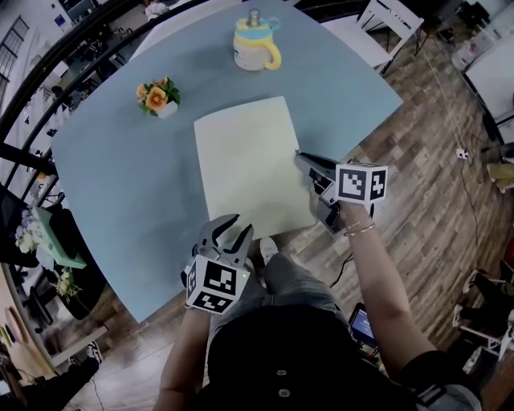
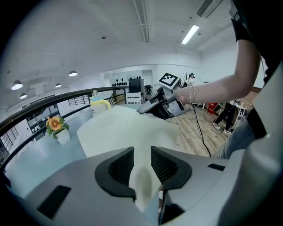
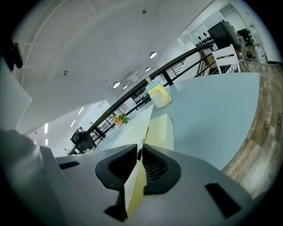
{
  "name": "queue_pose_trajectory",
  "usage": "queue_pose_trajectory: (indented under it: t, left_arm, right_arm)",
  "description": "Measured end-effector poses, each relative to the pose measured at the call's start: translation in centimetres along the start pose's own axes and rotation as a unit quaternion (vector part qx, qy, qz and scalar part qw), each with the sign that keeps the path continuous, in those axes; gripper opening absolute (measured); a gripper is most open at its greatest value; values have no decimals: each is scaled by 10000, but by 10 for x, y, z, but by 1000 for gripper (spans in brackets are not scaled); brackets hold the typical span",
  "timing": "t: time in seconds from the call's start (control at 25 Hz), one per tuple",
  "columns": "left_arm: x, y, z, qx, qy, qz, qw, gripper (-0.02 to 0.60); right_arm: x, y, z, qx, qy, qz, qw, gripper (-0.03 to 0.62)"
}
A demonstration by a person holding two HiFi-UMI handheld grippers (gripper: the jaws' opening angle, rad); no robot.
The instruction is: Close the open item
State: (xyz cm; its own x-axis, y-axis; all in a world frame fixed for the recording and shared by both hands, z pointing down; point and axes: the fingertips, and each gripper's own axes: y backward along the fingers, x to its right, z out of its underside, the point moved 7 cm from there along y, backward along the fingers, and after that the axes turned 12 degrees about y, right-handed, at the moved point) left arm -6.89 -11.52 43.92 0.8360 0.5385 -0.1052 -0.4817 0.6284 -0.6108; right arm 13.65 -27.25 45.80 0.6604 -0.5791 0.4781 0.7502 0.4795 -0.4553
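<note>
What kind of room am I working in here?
Probably an open-plan office or lab, perhaps on a mezzanine: a dark railing curves behind the blue table, with wood flooring, white chairs and ceiling strip lights.

Blue table (image 1: 120, 185) — pale folder (image 1: 241, 152), flower pot (image 1: 158, 98), yellow mug (image 1: 255, 44) on it.

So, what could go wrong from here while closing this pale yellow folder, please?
The left gripper pinches the pale yellow paper folder at its near corner, where the sheet bows: pulling may crease it. The right gripper clamps the right edge with layers splayed, so they might close misaligned. Near the blue table's edge, it could slide off.
</note>
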Motion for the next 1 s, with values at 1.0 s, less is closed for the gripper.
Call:
queue_pose_trajectory:
  t: [1.0]
  left_arm:
    - [-16, -57, -20, -492, -288, 205, 9982, 121]
  right_arm:
    - [20, -6, 13, -26, -230, 51, 9997, 44]
